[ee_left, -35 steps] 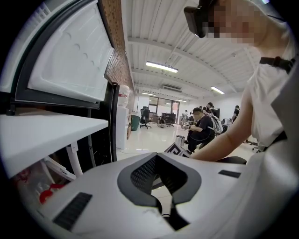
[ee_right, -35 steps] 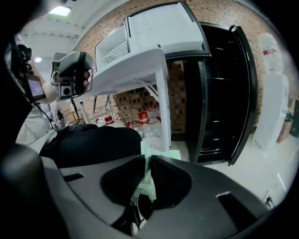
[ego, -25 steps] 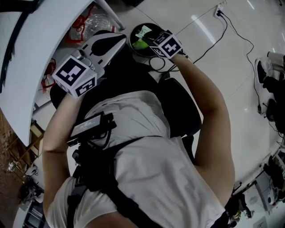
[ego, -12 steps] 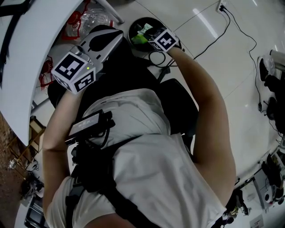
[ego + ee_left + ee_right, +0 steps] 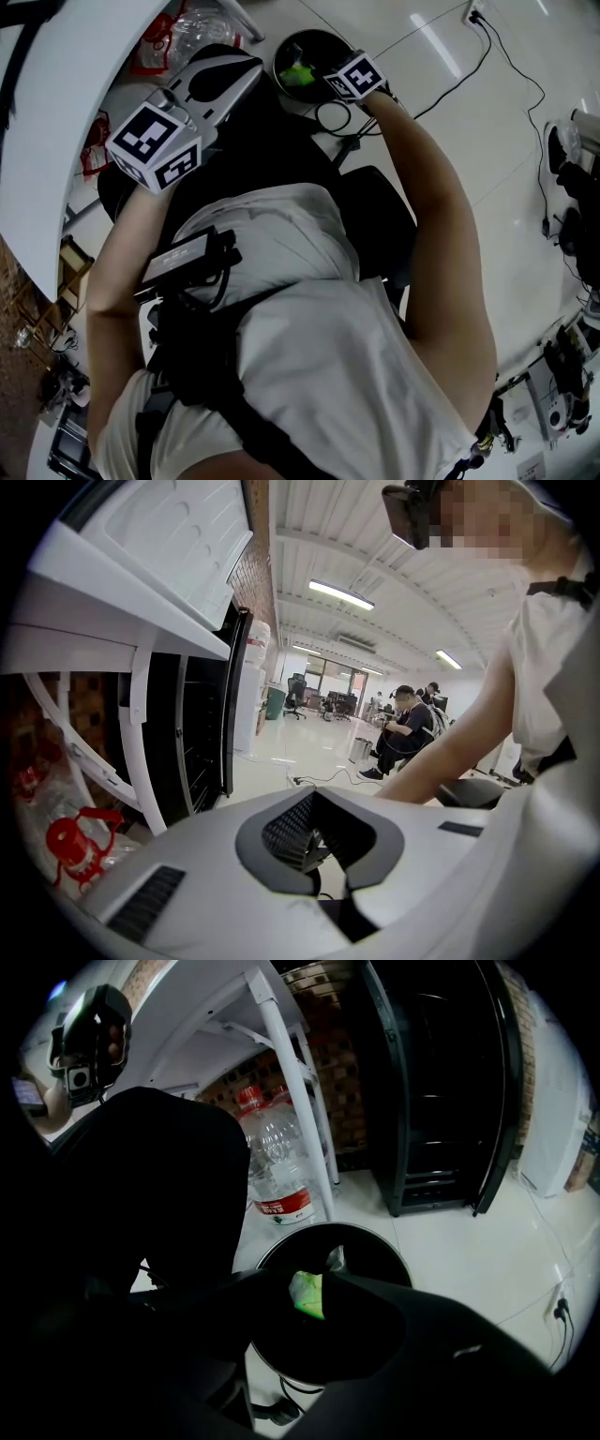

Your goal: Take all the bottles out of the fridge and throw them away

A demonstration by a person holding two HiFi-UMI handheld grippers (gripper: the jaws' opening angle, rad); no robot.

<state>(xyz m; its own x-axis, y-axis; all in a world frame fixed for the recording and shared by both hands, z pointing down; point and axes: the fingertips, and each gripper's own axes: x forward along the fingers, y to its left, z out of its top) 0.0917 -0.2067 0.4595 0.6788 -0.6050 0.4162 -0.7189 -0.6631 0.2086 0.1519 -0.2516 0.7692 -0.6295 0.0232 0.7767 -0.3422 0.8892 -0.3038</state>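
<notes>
From where I stand, the left gripper fills the near foreground, its grey jaws closed together with nothing between them, only the ribbed pads showing in the dark cut-out. To the left hangs a white table frame, with a clear bag with red handles beneath it. Just beyond is the black fridge, door open. A cable lies on the glossy floor, a seated person is far off, and a bare forearm crosses on the right.
</notes>
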